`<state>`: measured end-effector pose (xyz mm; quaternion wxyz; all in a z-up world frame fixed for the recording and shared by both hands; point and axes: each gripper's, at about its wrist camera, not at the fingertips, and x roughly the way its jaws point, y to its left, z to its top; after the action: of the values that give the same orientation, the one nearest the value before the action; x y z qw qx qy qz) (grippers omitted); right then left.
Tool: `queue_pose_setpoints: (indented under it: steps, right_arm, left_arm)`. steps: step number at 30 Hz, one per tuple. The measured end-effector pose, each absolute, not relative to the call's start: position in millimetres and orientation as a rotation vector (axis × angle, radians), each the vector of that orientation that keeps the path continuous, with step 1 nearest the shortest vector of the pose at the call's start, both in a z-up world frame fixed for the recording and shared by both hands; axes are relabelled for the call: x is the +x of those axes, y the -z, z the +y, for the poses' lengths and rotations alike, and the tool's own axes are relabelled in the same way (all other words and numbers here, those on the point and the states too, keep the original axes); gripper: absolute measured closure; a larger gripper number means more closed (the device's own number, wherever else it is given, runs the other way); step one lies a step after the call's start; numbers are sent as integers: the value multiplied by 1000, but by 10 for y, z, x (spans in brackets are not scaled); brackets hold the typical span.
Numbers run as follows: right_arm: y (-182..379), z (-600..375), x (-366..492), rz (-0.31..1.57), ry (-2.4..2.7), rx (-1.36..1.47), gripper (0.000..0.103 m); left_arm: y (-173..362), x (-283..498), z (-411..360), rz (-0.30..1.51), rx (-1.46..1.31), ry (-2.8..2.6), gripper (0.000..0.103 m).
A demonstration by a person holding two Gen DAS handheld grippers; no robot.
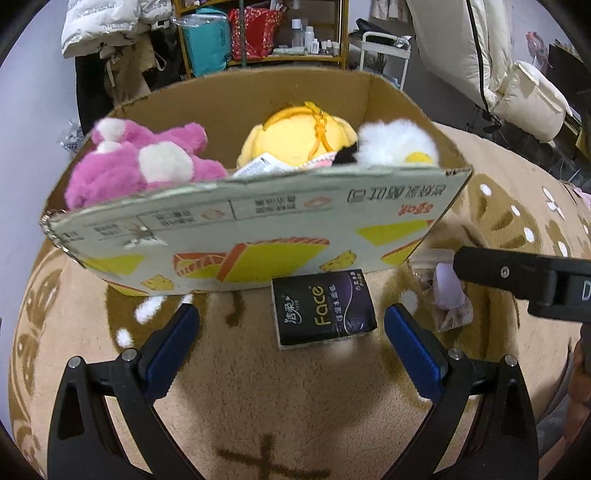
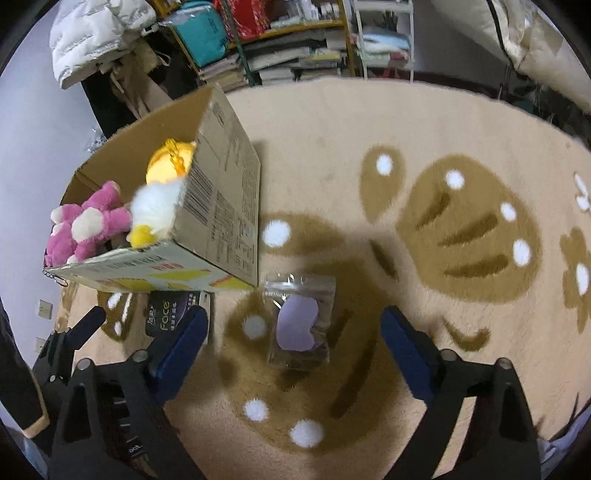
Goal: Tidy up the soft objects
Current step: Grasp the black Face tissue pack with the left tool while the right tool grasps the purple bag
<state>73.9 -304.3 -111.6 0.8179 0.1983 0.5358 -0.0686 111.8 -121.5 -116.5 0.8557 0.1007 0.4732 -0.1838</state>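
The left tool is held low and level over the carpet, its two blue-padded fingers spread wide and gripping nothing, aimed at the near wall of the cardboard box. Between the pads, a little ahead of them, lies a small black tissue pack with glossy wrapping and "Face" lettering, flat on the pile and touching the foot of the box. The right tool looks down more steeply, likewise released with its fingers far apart, and a clear crinkled plastic bag holding a soft lilac, heart-like piece lies on the carpet between them, touching neither pad. In the left wrist view one black finger of the right tool reaches in from the right edge, just above that bag. The carpet is plush and tan with darker brown blotches and white dots. The box is open-topped corrugated card, its outer face printed with yellow cheese shapes and orange bands. Inside sit three plush toys: a shaggy pink one with cream patches at the left, a smooth yellow rounded one in the middle, and a fluffy white one with a yellow bit at the right corner. Beyond stand cluttered shelves.
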Motion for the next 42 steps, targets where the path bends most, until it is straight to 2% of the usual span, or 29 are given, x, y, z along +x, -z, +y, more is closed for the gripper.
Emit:
queue_pose_setpoints:
  steps: [4,6,7,8,27,32,34,35,37,39,42]
  right_arm:
    - [1252,-3050,753,1188,147,433,7]
    - [1303,-3042,780,1206,138,429,17]
    - [1325,-3032,796,1209,117,434,28]
    - [1342,-3026,807,1209,97,440,33]
    - [1643,-2904,1011,1276,79,425,33]
    - [1656,-2905,1012,1287,113,369,48]
    - [1660,-2897,1005,1287,121,363,51]
    - [1664,-2908,999,1288,123,361,52]
    - [1664,-2903,1001,1288,125,356,53]
    - [1662,-2874,1008,1289,126,336,53]
    - [1665,-2831,996,1289,127,322,53]
  left_arm:
    - [1253,1149,-1226,1022,208,397,4]
    - [1288,1171,-1240,1043,192,415,4]
    - [1305,1178,-1251,1051,188,418,4]
    - [1318,1182,-1266,1054,187,423,4]
    - [1579,1333,-1478,1108,205,385,4]
    - [1587,1361,-1398,1103,194,369,5]
    - [1585,1364,-1387,1102,191,373,9]
    - [1583,1362,-1398,1098,200,376,14]
    - [1590,1365,-1376,1096,211,377,16]
    - [1599,1360,-1369,1103,208,387,25]
    - [1596,1312,-1395,1107,207,385,27]
